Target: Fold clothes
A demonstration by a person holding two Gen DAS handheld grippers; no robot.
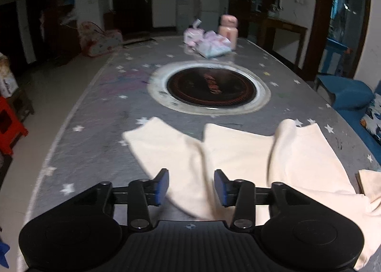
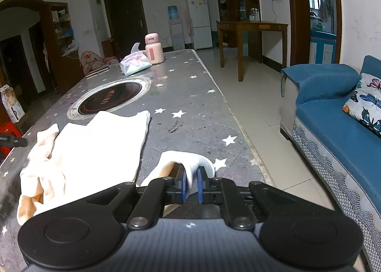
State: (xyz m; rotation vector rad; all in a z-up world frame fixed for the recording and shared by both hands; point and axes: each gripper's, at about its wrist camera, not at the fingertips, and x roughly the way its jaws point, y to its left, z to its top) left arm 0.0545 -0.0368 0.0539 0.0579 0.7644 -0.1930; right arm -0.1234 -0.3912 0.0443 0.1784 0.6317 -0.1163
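A cream garment [image 1: 250,153] lies spread and partly bunched on the grey star-patterned table [image 1: 90,143]. My left gripper [image 1: 191,186] is open just above the garment, its blue pads on either side of the cloth, holding nothing. In the right wrist view the same garment [image 2: 95,143] lies to the left. My right gripper [image 2: 191,184] is shut on a corner of the garment [image 2: 188,160], with cloth pinched between the blue pads and draped over the left finger, near the table's right edge.
A round black hob with a metal ring [image 1: 210,87] is set in the table's middle. A tissue pack [image 2: 134,62] and a pink bottle [image 2: 153,49] stand at the far end. A blue sofa [image 2: 333,117] is right of the table. A red stool [image 1: 9,124] stands left.
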